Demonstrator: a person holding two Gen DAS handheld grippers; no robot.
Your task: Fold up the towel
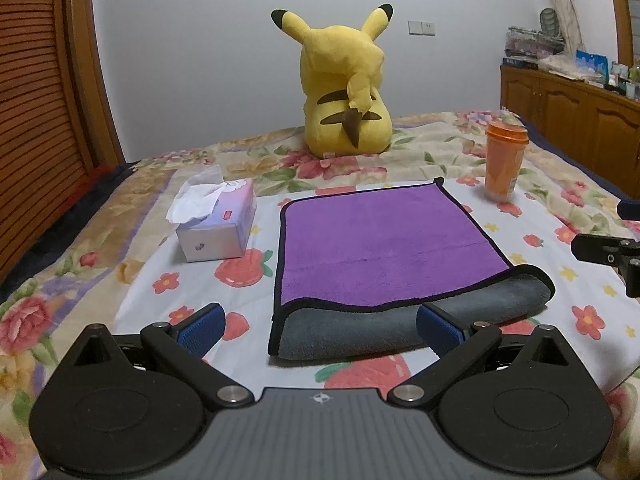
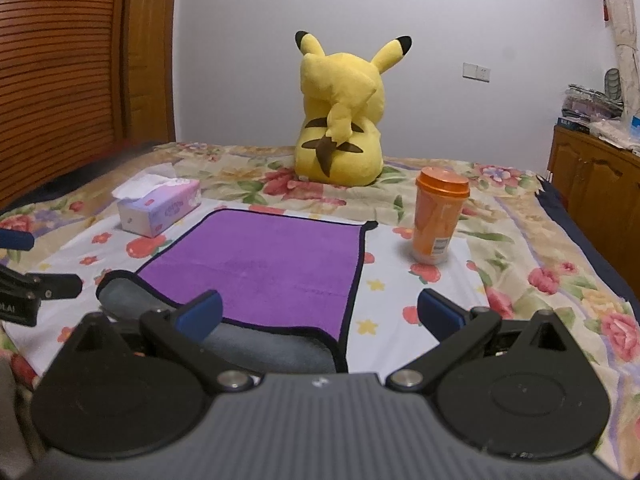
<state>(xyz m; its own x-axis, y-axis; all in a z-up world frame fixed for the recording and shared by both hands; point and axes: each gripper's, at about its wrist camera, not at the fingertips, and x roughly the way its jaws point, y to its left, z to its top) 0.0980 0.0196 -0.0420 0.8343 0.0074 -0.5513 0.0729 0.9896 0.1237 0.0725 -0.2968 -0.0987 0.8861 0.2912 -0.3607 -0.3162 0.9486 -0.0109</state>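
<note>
The purple microfibre towel [image 1: 384,248] lies flat on the bed [image 1: 100,280], on the white strawberry-print sheet [image 1: 560,280] near the near edge of the bed. Its near edge is turned up and back, exposing the grey underside [image 1: 360,328] as a rolled lip bordered in black.

The left gripper [image 1: 320,326] sits low at the near left corner of the towel, jaws spread wide, holding nothing. Its right blue pad [image 1: 438,330] overlaps the grey lip in the left wrist view; contact cannot be confirmed.

The right gripper [image 2: 320,314] sits at the near right corner of the towel, jaws likewise wide apart and empty. Its left blue pad [image 2: 200,314] lies over the grey fold; the right pad is over the sheet.

A tissue box [image 1: 218,226] stands just left of the towel. An orange lidded cup [image 1: 505,160] stands beyond its far right corner. A Pikachu plush [image 1: 344,92] sits near the far edge of the bed, back turned.
</note>
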